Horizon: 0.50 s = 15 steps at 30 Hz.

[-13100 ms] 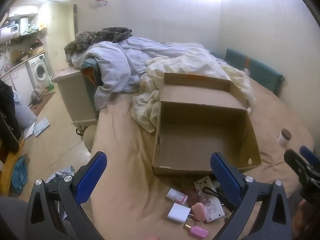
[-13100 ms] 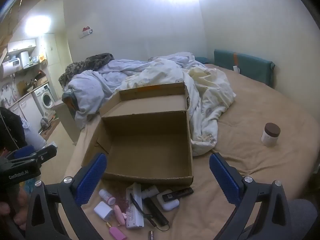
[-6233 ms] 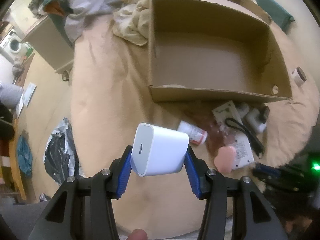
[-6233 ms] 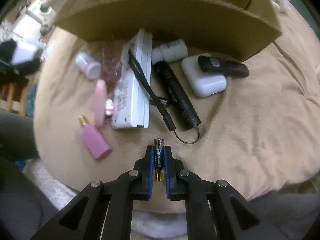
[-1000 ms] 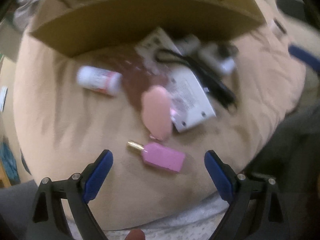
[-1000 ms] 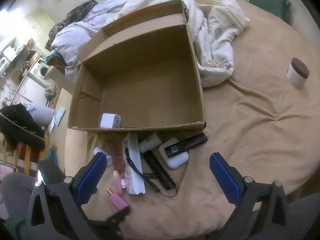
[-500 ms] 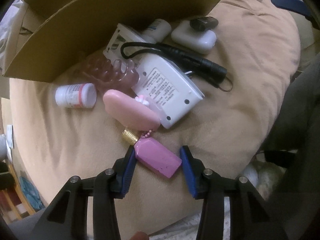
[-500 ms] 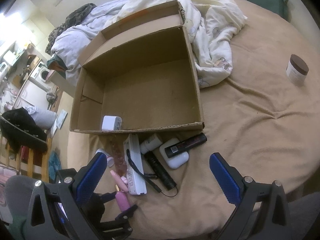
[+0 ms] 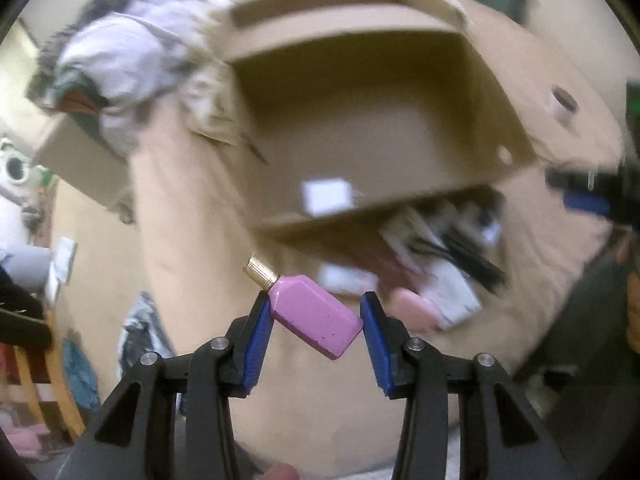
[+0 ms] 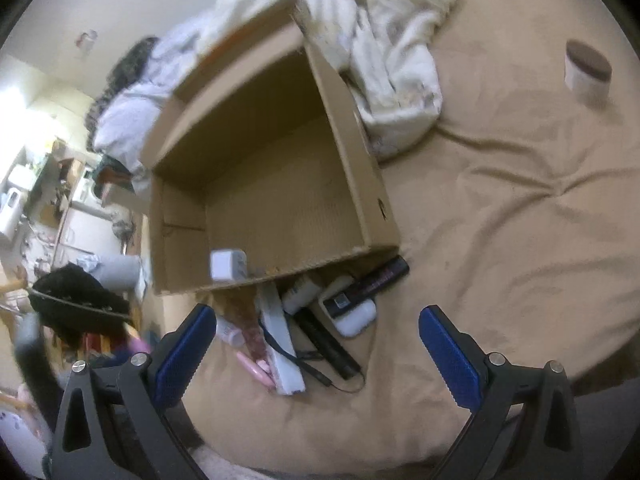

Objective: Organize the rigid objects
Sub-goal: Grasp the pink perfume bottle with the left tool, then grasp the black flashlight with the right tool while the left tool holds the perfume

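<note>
Pink bottle (image 9: pixel 316 316) is now off the bed and pinched crosswise between your left gripper (image 9: pixel 316 322) fingers, gold cap up-left, ready to go into the cardboard box (image 9: pixel 492 92) ahead. Mind its near wall; the white charger (image 9: pixel 327 196) sits just inside.

From the right wrist, your right gripper (image 10: pixel 316 352) fingers are spread and empty over the remaining clutter: flashlight (image 10: pixel 326 340), earbud case (image 10: pixel 356 318).

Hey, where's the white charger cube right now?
The white charger cube sits inside the cardboard box, in its near-left corner against the front wall, seen in both wrist views.
</note>
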{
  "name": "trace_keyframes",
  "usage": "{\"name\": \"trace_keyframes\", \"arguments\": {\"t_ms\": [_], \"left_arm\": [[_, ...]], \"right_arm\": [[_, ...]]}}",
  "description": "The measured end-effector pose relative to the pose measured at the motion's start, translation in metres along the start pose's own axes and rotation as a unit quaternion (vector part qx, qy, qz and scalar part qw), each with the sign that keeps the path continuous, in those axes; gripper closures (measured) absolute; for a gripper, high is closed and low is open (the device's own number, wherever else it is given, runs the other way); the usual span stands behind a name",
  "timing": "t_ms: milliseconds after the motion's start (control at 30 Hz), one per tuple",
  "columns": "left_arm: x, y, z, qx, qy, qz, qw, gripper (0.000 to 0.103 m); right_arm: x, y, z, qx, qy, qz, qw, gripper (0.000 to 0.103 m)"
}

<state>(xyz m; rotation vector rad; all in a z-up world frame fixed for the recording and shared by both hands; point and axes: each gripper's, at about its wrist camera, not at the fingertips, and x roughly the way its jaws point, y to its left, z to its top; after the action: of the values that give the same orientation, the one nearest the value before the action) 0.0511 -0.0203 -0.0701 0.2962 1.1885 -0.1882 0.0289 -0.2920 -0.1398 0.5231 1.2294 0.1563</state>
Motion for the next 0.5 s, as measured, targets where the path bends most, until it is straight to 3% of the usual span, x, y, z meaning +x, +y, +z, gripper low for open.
{"name": "trace_keyframes", "arguments": {"t_ms": [133, 200, 300, 400, 500], "left_arm": [[0.003, 0.032, -0.005, -0.041, -0.008, -0.013, 0.9990, 0.062], [0.013, 0.029, -0.008, -0.055, 0.005, -0.030, 0.9980, 0.062], [0.019, 0.023, -0.007, -0.062, 0.008, -0.042, 0.9972, 0.062], [0.026, 0.023, -0.004, -0.076, 0.013, -0.045, 0.9960, 0.062], [0.030, 0.023, -0.006, -0.083, 0.017, -0.045, 0.9954, 0.062]], "right_arm": [[0.035, 0.013, 0.014, -0.085, 0.088, -0.057, 0.991, 0.000], [0.045, 0.017, 0.022, -0.135, 0.088, -0.100, 0.982, 0.000], [0.068, 0.016, 0.033, -0.159, 0.131, -0.074, 0.976, 0.000], [0.092, 0.013, 0.036, -0.184, 0.145, -0.099, 0.967, 0.000], [0.109, 0.011, 0.036, -0.189, 0.166, -0.097, 0.963, 0.000]]}}
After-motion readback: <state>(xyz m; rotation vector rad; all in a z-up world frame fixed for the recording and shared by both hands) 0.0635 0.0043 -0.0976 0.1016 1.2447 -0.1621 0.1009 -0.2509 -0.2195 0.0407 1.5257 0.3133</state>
